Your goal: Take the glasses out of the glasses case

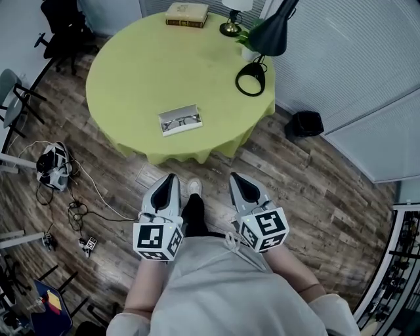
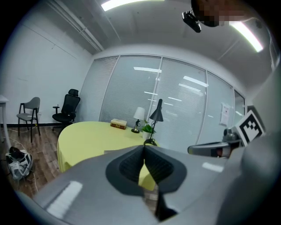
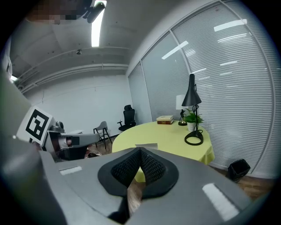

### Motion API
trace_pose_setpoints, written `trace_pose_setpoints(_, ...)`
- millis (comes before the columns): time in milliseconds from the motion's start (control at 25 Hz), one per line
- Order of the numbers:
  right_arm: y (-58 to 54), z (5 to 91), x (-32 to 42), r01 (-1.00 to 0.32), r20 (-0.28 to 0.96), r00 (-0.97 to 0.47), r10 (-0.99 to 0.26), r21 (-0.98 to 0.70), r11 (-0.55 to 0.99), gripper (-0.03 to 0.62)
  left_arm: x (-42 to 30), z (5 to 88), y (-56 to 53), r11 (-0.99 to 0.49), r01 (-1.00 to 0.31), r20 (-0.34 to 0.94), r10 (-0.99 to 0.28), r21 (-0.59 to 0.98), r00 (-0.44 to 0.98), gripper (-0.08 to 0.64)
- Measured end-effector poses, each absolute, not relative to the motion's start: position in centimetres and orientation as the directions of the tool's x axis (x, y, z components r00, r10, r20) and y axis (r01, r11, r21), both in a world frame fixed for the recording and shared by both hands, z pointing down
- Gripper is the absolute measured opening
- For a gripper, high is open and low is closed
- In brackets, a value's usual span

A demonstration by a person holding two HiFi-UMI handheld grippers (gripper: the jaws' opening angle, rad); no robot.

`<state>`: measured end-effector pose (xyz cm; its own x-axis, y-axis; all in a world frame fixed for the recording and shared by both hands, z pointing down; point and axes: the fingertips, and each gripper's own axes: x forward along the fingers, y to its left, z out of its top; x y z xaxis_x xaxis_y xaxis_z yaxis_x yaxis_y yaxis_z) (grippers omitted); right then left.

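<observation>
An open white glasses case (image 1: 180,121) lies near the front edge of the round yellow table (image 1: 144,72), with dark-framed glasses (image 1: 182,121) inside it. Both grippers hang below the table's edge, close to the person's body, well short of the case. My left gripper (image 1: 171,178) is shut, its jaws meeting at the tips with nothing between them (image 2: 143,148). My right gripper (image 1: 235,178) is likewise shut and empty (image 3: 140,151). The case's lid (image 3: 146,145) peeks just over the right jaws.
At the table's far side sit a stack of books (image 1: 187,14), a small white-shaded lamp (image 1: 233,16), a potted plant (image 1: 248,41) and a black desk lamp (image 1: 262,46). A black bin (image 1: 306,123) stands on the floor at right. Cables and gear (image 1: 56,167) lie at left.
</observation>
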<state>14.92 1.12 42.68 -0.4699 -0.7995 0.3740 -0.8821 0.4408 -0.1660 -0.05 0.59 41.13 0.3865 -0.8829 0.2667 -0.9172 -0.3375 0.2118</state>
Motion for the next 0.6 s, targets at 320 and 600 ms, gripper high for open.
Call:
trace_pose_setpoints(320,-11.7,44.2,13.4,-0.88,0.407,-0.473,-0.782,-0.164,0.446,0.0,-0.1,43.4,-11.8,-0.425,-0.891,0.327,-0.829,0.16,0.454,0.006)
trace_pose_setpoints(600,-21.7,47.2,10.9,-0.867,0.463,-0.492,-0.737,-0.18,0.466,0.0,-2.3,47.0,-20.2,-0.425,-0.891,0.374,-0.81,0.158,0.452,0.006)
